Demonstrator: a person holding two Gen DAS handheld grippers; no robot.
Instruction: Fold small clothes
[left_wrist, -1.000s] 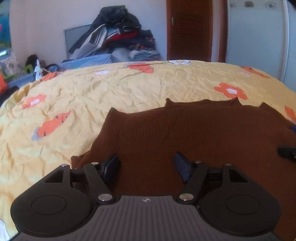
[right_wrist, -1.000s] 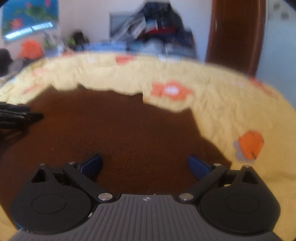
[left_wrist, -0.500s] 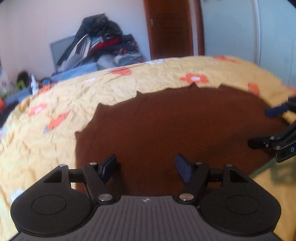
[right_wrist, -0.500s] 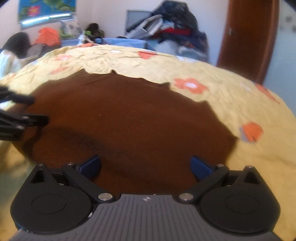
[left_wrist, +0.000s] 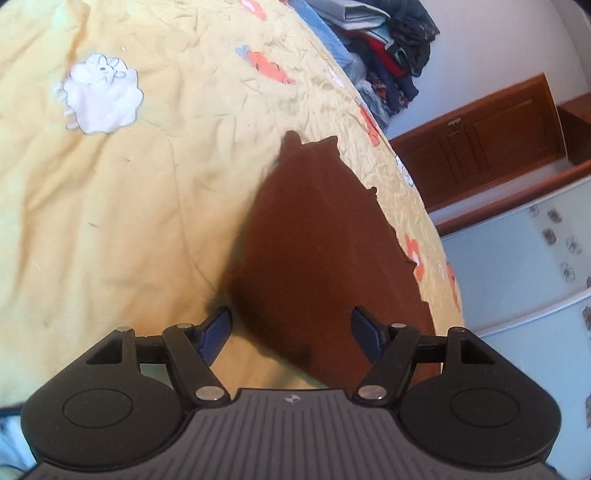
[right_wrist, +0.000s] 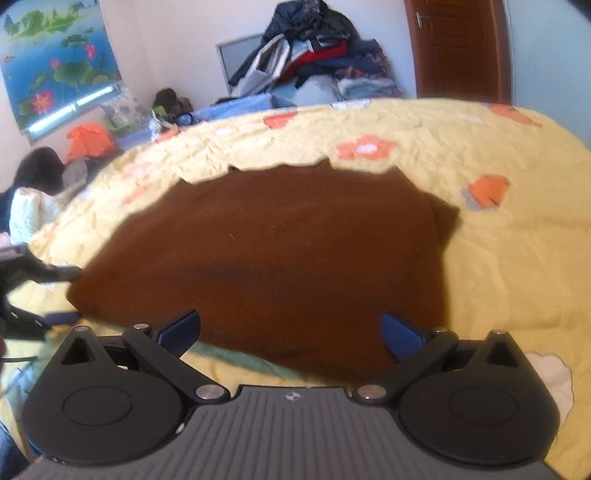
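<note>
A brown knit sweater (right_wrist: 266, 251) lies flat on the yellow bedspread (right_wrist: 517, 258), one side folded over; both hand-held grippers, left (left_wrist: 291, 328) and right (right_wrist: 290, 328), gape wide, holding nothing.

Left claw (left_wrist: 291, 328): fingers spread wide, nothing held, wrist rolled strongly sideways. Right claw (right_wrist: 290, 330): fingers spread wide, nothing held, wrist level, pointed forward.

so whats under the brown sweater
The brown sweater lies flat on a yellow bedspread printed with orange flowers. The bedspread shows all around it; whatever lies directly beneath the knit is covered and cannot be seen.
</note>
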